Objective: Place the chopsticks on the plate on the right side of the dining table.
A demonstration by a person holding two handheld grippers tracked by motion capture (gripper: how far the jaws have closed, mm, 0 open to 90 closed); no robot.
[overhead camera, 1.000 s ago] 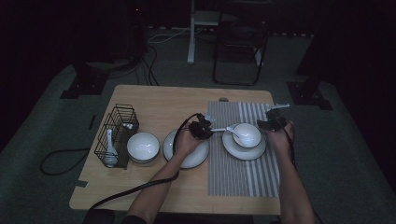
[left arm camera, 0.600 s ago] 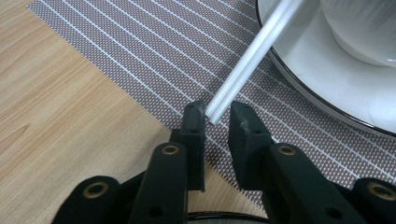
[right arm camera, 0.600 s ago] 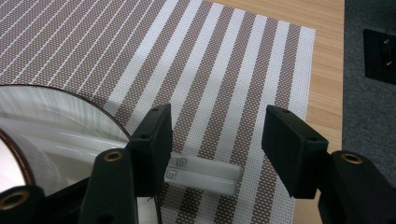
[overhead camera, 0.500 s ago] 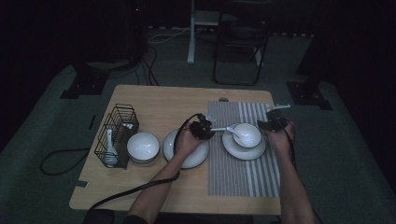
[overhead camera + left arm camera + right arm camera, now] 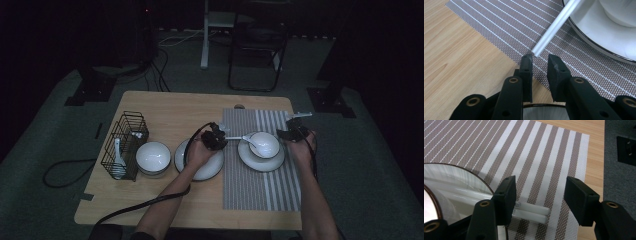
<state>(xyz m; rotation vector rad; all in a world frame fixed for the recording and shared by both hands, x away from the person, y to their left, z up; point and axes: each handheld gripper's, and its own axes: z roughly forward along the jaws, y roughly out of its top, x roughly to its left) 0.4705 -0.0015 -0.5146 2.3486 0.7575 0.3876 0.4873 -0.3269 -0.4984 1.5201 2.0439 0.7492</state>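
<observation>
From above, the spoon (image 5: 243,138) is resting in the bowl (image 5: 264,144) on the striped mat (image 5: 260,182). The left gripper (image 5: 539,62), jaws narrowing, is nearly pinching the handle tip; the right gripper (image 5: 539,192) is hovering wide open.

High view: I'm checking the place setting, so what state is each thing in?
spoon: lying free, handle over the mat.
left gripper: open, jaws just been closing, handle tip ahead of them, ungripped.
right gripper: open, empty.
bowl: upright on its plate.
second plate: bare.
second bowl: upright.
</observation>
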